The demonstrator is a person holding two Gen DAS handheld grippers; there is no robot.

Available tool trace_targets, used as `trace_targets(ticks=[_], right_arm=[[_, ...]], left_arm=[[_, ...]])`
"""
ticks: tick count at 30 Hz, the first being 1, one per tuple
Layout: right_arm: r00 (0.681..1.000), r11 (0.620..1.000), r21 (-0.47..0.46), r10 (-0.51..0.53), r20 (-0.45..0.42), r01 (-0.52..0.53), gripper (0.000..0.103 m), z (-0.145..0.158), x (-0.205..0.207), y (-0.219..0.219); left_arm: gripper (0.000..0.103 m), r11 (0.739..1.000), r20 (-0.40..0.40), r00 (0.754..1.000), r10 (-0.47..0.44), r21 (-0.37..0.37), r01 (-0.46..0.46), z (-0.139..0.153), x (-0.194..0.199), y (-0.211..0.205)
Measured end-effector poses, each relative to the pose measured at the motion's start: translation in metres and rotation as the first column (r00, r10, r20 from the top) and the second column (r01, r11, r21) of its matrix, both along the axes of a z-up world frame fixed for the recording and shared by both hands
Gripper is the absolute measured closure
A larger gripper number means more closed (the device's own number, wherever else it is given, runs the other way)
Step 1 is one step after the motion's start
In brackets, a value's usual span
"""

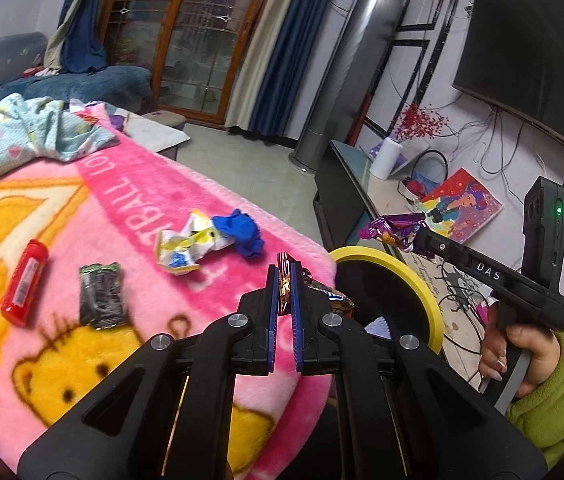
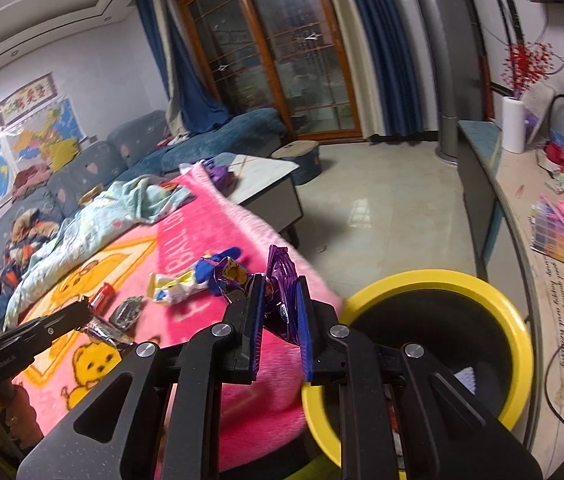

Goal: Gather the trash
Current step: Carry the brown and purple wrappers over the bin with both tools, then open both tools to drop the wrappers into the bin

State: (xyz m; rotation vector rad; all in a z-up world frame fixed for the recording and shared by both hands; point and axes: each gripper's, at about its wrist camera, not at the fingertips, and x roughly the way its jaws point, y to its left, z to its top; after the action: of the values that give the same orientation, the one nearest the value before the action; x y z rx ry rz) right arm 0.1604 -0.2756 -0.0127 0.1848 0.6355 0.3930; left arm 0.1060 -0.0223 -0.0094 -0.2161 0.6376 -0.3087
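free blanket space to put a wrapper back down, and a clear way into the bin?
Bare pink blanket lies between the crumpled bedding and the trash cluster. Crowded: red tube, dark wrapper, white-yellow wrapper and blue scrap sit close together. The yellow-rimmed bin mouth looks open from above, beside the right gripper.

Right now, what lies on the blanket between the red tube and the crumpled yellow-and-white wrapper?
In the left wrist view, a dark green-edged sachet lies on the pink blanket between the red tube and the crumpled yellow-and-white wrapper, touching neither.
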Motion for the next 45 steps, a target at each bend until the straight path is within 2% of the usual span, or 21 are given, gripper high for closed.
trace_targets(ticks=[4,8,15,33,45], right_arm=[[0.999,0.999,-0.007,-0.034,0.005,0.035,0.088,-0.001,-0.002,-0.014],[0.997,0.996,-0.062,-0.065,0.044,0.067,0.088,0.000,-0.007,-0.021],[0.994,0.994,-0.037,-0.105,0.026,0.106,0.088,-0.006,-0.005,-0.042],[0.960,0.962,0.020,-0.270,-0.079,0.272,0.088,-0.030,0.004,-0.108],[0.924,0.934,0.042,-0.344,-0.167,0.355,0.086,-0.055,0.015,-0.140]], left_arm=[[0.100,1.000,0.004,1.000,-0.030,0.011,0.029,0.000,0.004,-0.014],[0.100,0.998,0.007,0.998,-0.060,0.021,0.059,0.001,0.008,-0.030],[0.100,0.992,0.012,0.993,-0.118,0.044,0.118,0.000,0.012,-0.061],[0.100,0.959,-0.019,0.964,-0.265,0.102,0.266,-0.028,0.028,-0.140],[0.100,0.944,-0.068,0.953,-0.296,0.129,0.303,-0.053,0.049,-0.169]])
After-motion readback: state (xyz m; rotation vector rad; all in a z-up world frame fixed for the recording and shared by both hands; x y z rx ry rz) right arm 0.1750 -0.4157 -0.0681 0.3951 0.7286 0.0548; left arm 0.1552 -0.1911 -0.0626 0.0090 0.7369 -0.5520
